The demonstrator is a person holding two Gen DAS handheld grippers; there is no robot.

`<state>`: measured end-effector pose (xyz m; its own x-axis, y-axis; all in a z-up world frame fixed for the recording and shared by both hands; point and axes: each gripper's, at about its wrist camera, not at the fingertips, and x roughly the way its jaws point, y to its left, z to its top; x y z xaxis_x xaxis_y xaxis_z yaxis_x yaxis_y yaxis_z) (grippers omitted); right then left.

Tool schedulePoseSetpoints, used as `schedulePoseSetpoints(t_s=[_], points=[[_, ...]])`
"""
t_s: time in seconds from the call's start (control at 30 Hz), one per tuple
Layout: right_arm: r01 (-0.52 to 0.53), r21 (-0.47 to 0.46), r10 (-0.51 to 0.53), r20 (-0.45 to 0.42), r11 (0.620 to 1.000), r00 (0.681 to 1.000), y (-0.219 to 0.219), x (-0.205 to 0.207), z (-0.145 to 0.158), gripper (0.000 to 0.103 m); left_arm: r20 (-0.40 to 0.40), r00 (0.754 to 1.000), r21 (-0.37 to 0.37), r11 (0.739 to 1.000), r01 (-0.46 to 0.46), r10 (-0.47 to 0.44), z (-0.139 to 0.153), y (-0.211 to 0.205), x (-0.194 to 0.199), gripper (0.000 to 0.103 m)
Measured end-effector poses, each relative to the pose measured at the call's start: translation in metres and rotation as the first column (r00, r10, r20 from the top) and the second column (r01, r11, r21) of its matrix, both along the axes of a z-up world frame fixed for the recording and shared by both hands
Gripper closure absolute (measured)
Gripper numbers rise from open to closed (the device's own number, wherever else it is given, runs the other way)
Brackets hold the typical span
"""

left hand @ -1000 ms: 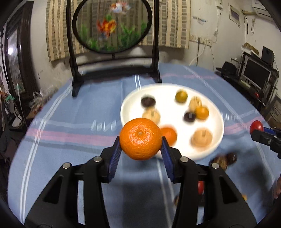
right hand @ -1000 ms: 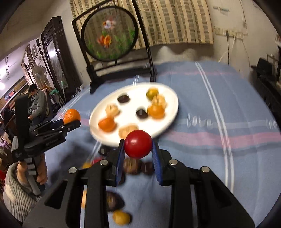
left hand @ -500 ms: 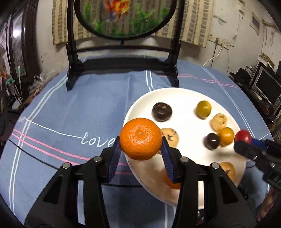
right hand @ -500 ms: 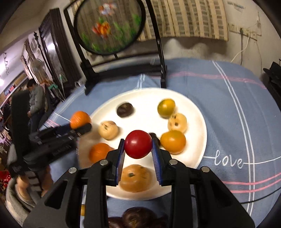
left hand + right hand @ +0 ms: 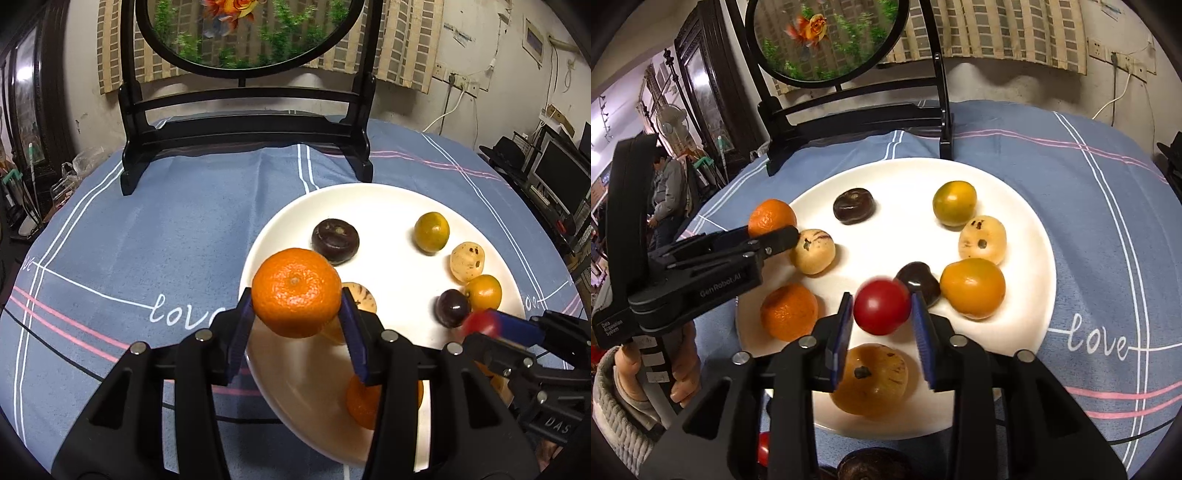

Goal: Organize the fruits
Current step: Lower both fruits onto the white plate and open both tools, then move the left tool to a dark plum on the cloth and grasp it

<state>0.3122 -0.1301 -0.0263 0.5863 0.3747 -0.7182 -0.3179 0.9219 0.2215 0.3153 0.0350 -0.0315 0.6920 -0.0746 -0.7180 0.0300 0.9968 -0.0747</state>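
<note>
Opening right claw (image 5: 881,317), red fruit (image 5: 882,306) loose | left claw (image 5: 297,314) gripping orange (image 5: 296,292)

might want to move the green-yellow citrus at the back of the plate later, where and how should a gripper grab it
Grip the green-yellow citrus across its widest middle, coming down from above with a finger on its left and one at its far right. It is round, so the middle probably gives the firmest seat. The plate is bare to its left and behind it; the spotted pale fruit crowds its near right, so keep fingers off that side.
</note>
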Motion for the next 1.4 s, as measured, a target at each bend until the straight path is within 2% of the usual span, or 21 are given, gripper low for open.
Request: schedulePoseSetpoints(t_s=[0.03, 0.07, 0.1, 0.2, 0.33, 0.5, 0.67, 0.7, 0.77, 0.83, 0.93, 1.0, 1.23, 1.4], points=[[0.011, -0.001, -0.011, 0.006, 1.000, 1.000, -0.002, -0.001, 0.001, 0.042, 0.002, 1.000, 0.000, 1.000, -0.002, 0.002, 0.001, 0.000, 0.000, 0.049], [0.019, 0.002, -0.019, 0.015, 1.000, 1.000, -0.003, -0.002, 0.002, 0.039, 0.006, 1.000, -0.001, 1.000, -0.004, 0.004, 0.002, 0.000, -0.001, 0.045], [0.019, 0.011, -0.019, 0.027, 1.000, 0.999, -0.005, -0.004, 0.005, 0.039, 0.012, 1.000, 0.000, 1.000, -0.009, 0.009, 0.003, 0.000, -0.002, 0.038], [0.017, 0.012, -0.018, 0.040, 1.000, 0.999, -0.006, -0.006, 0.010, 0.039, 0.027, 1.000, -0.008, 1.000, -0.006, 0.006, 0.008, 0.001, -0.005, 0.037], [0.023, 0.020, -0.024, 0.050, 1.000, 0.998, -0.009, -0.009, 0.017, 0.039, 0.059, 0.998, -0.029, 0.999, -0.019, 0.021, 0.020, 0.009, -0.012, 0.029], [0.031, 0.039, -0.033, 0.054, 0.999, 0.998, -0.011, -0.015, 0.029, 0.038, 0.085, 0.996, -0.076, 0.997, -0.032, 0.039, 0.036, 0.024, -0.027, 0.026], [0.061, 0.075, -0.067, 0.073, 0.995, 0.995, -0.027, -0.041, 0.041, 0.036, 0.096, 0.995, -0.085, 0.996, -0.015, 0.023, 0.039, 0.021, -0.059, 0.025], [0.071, 0.085, -0.077, 0.071, 0.994, 0.995, -0.031, -0.047, 0.041, 0.034, 0.095, 0.995, -0.084, 0.996, -0.007, 0.016, 0.038, 0.020, -0.067, 0.023], [0.110, 0.115, -0.120, 0.083, 0.987, 0.989, -0.046, -0.063, 0.042, 0.023, 0.092, 0.996, -0.082, 0.997, 0.014, -0.007, 0.035, 0.014, -0.086, 0.020], [0.157, 0.147, -0.175, 0.118, 0.977, 0.978, -0.062, -0.083, 0.046, 0.006, 0.101, 0.994, -0.064, 0.997, 0.051, -0.045, 0.032, 0.002, -0.108, 0.016], [0.196, 0.195, -0.224, 0.130, 0.961, 0.966, -0.082, -0.103, 0.046, 0.005, 0.106, 0.990, -0.005, 0.996, 0.092, -0.091, 0.026, -0.014, -0.126, 0.014], [0.219, 0.223, -0.248, 0.114, 0.950, 0.962, -0.092, -0.109, 0.043, 0.005, 0.075, 0.991, 0.022, 0.993, 0.112, -0.113, 0.017, -0.024, -0.130, 0.014], [0.306, 0.317, -0.317, -0.017, 0.898, 0.948, -0.117, -0.105, 0.028, 0.003, -0.006, 0.983, 0.031, 0.983, 0.182, -0.181, 0.001, -0.038, -0.126, 0.013], [0.304, 0.325, -0.312, -0.030, 0.896, 0.950, -0.118, -0.107, 0.030, 0.003, -0.060, 0.974, 0.041, 0.975, 0.220, -0.217, -0.011, -0.049, -0.121, 0.013]])
